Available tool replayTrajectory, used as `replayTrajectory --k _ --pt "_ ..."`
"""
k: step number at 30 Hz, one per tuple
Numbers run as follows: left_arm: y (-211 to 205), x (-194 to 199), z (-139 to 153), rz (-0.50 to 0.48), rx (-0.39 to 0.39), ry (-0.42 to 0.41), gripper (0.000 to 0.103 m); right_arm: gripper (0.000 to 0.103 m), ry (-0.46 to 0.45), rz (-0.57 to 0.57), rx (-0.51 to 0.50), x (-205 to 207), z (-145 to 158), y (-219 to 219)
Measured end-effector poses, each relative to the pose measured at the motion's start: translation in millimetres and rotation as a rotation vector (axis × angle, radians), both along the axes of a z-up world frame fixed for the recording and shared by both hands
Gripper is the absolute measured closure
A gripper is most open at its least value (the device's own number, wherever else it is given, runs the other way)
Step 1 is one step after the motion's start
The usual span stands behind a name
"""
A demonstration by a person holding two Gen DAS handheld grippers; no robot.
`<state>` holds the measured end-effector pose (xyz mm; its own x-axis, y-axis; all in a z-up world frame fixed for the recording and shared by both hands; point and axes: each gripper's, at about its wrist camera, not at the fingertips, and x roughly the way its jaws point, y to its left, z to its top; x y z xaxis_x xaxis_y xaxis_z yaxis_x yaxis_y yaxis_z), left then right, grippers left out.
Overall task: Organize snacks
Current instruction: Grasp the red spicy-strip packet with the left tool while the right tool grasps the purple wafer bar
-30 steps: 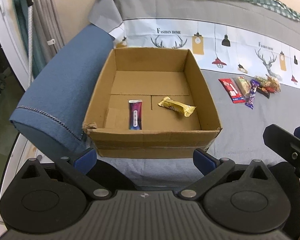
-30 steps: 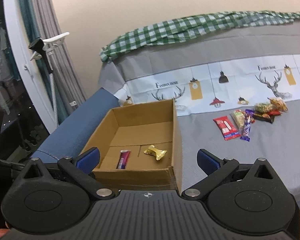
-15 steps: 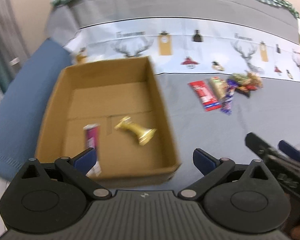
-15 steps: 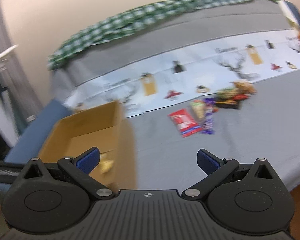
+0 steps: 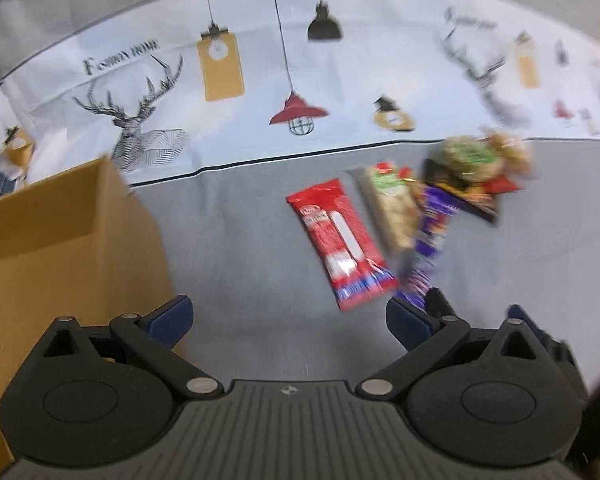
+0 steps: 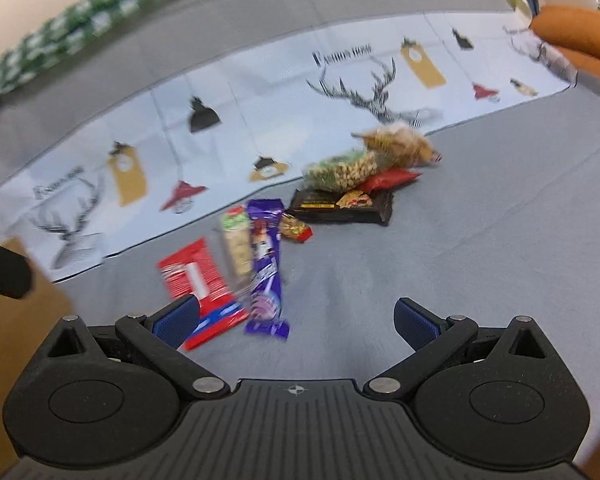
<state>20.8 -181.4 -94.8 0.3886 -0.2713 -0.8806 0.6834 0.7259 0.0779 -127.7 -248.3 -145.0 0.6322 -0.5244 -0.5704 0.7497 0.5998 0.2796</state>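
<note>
Several snack packs lie on the grey cover. A red pack (image 5: 340, 240) lies nearest the cardboard box (image 5: 60, 232), with a pale bar (image 5: 392, 208) and a purple bar (image 5: 432, 232) beside it. My left gripper (image 5: 288, 316) is open and empty, just short of the red pack. My right gripper (image 6: 296, 320) is open and empty, close over the purple bar (image 6: 266, 256) and the red pack (image 6: 196, 280). A black pack (image 6: 340, 208) and nut bags (image 6: 348, 168) lie behind.
A printed cloth with deer and lamps (image 5: 300, 80) runs along the sofa back. The box's wall stands at the left in the left wrist view. An orange cushion (image 6: 580, 36) shows at the far right. The left gripper's finger (image 6: 4, 276) intrudes at the left edge.
Both grippers have swung right from the box and come close to the snack pile. The box has slid to the left edge of both views.
</note>
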Motion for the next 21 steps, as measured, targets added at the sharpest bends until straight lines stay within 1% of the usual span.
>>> replayTrajectory --k 2,5,8,11,13,17,19,21 --pt "-19.7 18.4 -23.9 0.000 0.004 0.011 0.001 0.001 0.003 -0.008 0.014 17.9 -17.2 -16.9" --pt "-43.7 46.4 -56.9 0.043 0.006 0.054 0.001 0.001 0.022 -0.019 0.034 34.5 -35.2 -34.5" --pt "-59.3 68.2 -82.6 0.087 0.008 0.118 0.001 0.001 0.074 -0.024 -0.036 42.5 -45.9 -41.7" --pt "-72.8 76.6 -103.3 0.083 0.034 0.136 0.000 0.001 0.124 -0.030 -0.080 46.5 -51.3 -49.1" --pt "-74.0 79.5 -108.1 0.089 -0.016 0.145 0.000 0.001 0.137 -0.035 -0.097 46.5 -52.6 -50.4" --pt "-73.4 85.2 -110.2 0.111 -0.035 0.165 0.000 0.001 0.141 -0.015 -0.105 49.1 -53.8 -47.1" --pt "-74.1 86.6 -108.2 0.120 -0.028 0.175 0.000 0.001 0.156 -0.001 -0.114 53.1 -54.3 -46.0" --pt "-77.3 87.4 -103.7 0.117 -0.052 0.225 0.000 0.001 0.169 0.001 -0.120 56.4 -55.1 -46.4"
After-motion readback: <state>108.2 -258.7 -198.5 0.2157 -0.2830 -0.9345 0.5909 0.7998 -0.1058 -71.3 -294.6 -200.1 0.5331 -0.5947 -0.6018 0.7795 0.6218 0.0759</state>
